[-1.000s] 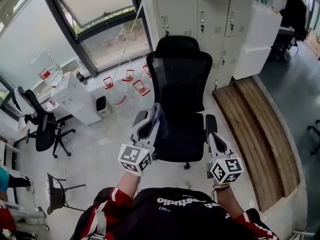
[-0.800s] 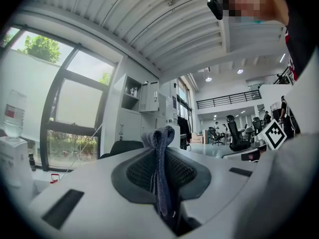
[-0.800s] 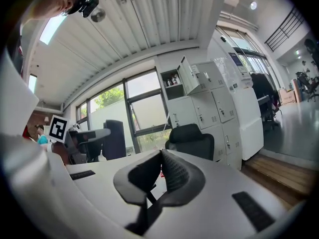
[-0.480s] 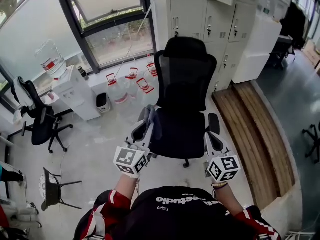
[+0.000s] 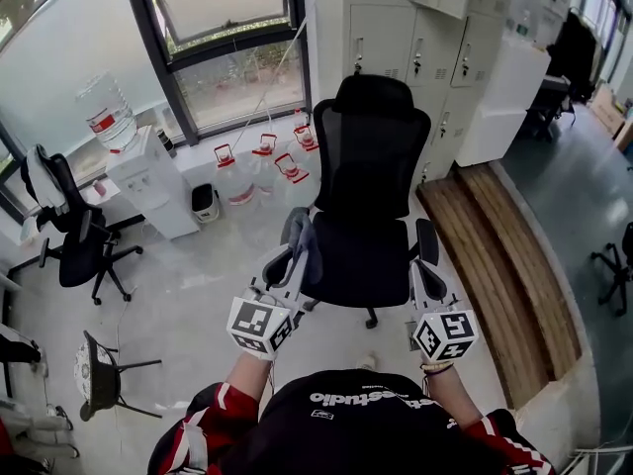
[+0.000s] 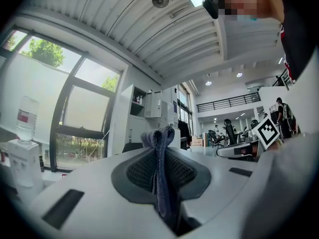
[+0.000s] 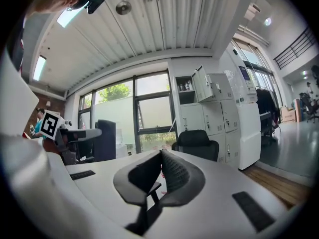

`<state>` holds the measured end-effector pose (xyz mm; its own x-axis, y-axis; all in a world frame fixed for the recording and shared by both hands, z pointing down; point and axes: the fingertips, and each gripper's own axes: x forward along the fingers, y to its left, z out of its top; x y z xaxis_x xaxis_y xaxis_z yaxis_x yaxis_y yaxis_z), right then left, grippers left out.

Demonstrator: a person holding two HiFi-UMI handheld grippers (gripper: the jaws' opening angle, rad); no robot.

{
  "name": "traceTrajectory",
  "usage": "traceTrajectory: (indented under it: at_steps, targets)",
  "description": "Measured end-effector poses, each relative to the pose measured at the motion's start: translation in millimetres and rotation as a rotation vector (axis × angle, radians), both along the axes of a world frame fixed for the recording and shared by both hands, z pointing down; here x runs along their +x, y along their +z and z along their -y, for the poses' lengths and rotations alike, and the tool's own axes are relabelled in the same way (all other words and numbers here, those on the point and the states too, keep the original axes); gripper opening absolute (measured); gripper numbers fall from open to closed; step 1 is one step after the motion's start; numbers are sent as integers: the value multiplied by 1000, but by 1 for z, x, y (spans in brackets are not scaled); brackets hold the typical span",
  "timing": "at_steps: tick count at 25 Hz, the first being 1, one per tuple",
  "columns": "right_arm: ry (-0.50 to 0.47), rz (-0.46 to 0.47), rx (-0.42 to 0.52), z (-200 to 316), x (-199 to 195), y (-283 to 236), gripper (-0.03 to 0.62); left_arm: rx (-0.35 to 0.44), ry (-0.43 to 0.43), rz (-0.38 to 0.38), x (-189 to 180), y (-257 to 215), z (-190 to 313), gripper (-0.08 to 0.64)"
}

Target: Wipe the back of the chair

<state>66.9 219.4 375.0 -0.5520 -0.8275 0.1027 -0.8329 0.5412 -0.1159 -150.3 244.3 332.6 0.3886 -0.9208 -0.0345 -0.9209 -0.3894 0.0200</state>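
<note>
Office chair (image 5: 368, 196): black, upright on the floor, directly ahead of the person; seat turned toward the person; backrest (image 5: 371, 137) long axis vertical, headrest on top, its rear face turned toward the lockers (image 5: 435, 28) and window and hidden from the head view; base mostly hidden under the seat.

Cloth (image 5: 303, 234): grey-blue, folded, pinched between the pads of the left gripper (image 5: 295, 255); in the left gripper view the cloth (image 6: 162, 168) stands up past the tips of the left gripper (image 6: 160, 148); it is near the chair's armrest on that side, contact not clear.

Right gripper (image 5: 423, 268): low beside the other armrest, tilted up and forward; in its own view the right gripper (image 7: 160, 156) has its pads pressed together at the tips, nothing between; chair (image 7: 197, 143) seen beyond.

Both forearms: extended forward, sleeves partly cut off.
</note>
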Motion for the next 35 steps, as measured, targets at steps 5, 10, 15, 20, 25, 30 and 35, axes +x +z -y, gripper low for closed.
traceTrajectory:
  at_steps: [5,10,15,20,25,30,35]
  targets:
    - [48,-17,30,-29,-2,-5,11,4,49,10,-2,1,-22,61]
    - [69,-18,36,-55,-4,-4,11,2,86,6,1,6,-41,61]
    - [67,-17,31,-71,-10,-2,11,1,94,-1,-3,7,-55,61]
    - [61,-17,38,-80,-14,-6,11,4,95,-2,-6,5,-64,60]
    - [53,-15,40,-86,-16,-8,11,8,101,-4,-3,2,-70,61]
    - [53,-16,36,-86,-15,-7,11,1,104,-9,-1,4,-70,61]
    - [52,-21,27,-85,-10,-7,11,-8,106,-14,5,5,-67,61]
